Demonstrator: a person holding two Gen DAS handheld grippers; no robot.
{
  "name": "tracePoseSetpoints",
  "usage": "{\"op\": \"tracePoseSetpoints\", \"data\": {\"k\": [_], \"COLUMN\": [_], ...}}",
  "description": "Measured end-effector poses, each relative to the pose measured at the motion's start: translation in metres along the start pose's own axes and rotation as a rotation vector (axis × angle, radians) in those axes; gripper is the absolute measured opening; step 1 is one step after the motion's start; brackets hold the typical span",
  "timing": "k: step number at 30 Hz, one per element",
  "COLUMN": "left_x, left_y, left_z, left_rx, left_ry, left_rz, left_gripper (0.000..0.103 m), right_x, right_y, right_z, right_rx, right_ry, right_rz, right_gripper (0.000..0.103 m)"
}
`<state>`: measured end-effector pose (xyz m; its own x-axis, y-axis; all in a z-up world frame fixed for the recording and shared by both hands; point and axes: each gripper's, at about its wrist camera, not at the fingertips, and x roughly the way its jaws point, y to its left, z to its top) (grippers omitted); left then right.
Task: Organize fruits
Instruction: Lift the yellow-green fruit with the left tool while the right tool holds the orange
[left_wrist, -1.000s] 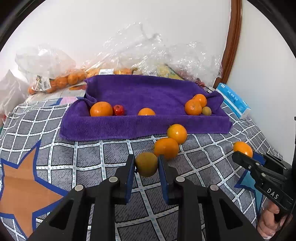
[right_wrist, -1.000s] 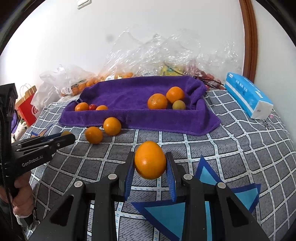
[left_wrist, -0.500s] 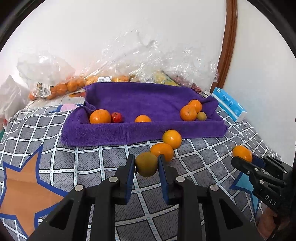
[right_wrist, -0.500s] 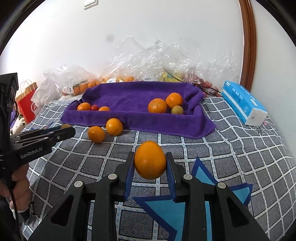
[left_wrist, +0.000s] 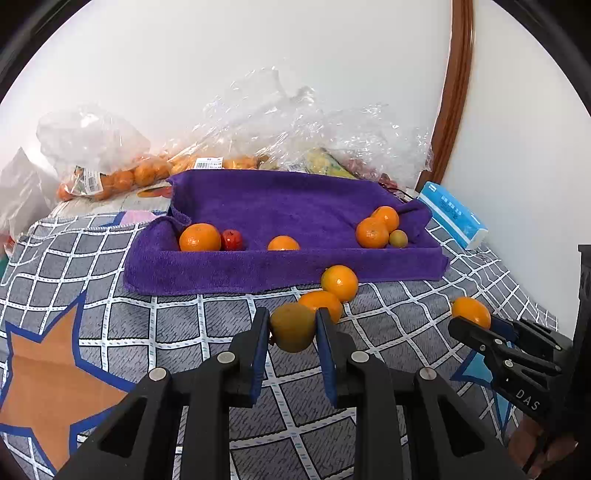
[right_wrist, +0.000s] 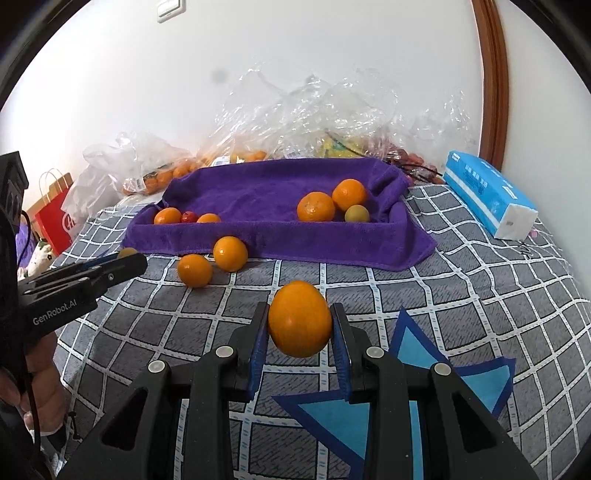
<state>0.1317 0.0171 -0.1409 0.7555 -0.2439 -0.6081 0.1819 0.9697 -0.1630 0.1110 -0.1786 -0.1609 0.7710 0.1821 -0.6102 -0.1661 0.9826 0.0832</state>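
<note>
Here: left claw (left_wrist: 292, 328) clamped on greenish fruit (left_wrist: 292, 326); right claw (right_wrist: 300, 328) clamped on orange (right_wrist: 300, 318); purple tray (right_wrist: 325, 243) beyond, well apart.

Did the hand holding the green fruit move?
Yes. The left gripper with the greenish fruit rose and pulled back: the purple towel tray sits lower and smaller.

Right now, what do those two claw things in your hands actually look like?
Both are matte black plastic. Each gripper, left and right, has two flat fingers lined with blue ribbed pads and silver screws. White lettering on their sides reads "GenRobot.AI" and "DAS". Bare hands hold them, with a thin black cord.
</note>
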Motion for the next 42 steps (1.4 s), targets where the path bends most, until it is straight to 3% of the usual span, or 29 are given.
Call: {"op": "tracePoseSetpoints", "data": {"k": [23,36,42], "left_x": [0.007,0.003,-0.003], "left_y": [0.002,0.004,0.003], "left_z": [0.0,0.0,0.007], "left_rx": [-0.012,-0.012,0.005], "left_ry": [0.01,0.0,0.0], "left_rz": [0.021,0.045,0.062], "left_gripper": [0.024,0.024,0.024], "right_x": [-0.005,-0.024,-0.037], "right_y": [-0.007,-0.005,-0.005], "right_z": [-0.001,0.019,0.035], "right_rx": [0.049,0.052,0.033], "right_ry": [-0.022,-0.079,-0.093], "right_rz": [0.017,0.016,-0.036], "right_gripper": [0.032,0.032,0.032]}}
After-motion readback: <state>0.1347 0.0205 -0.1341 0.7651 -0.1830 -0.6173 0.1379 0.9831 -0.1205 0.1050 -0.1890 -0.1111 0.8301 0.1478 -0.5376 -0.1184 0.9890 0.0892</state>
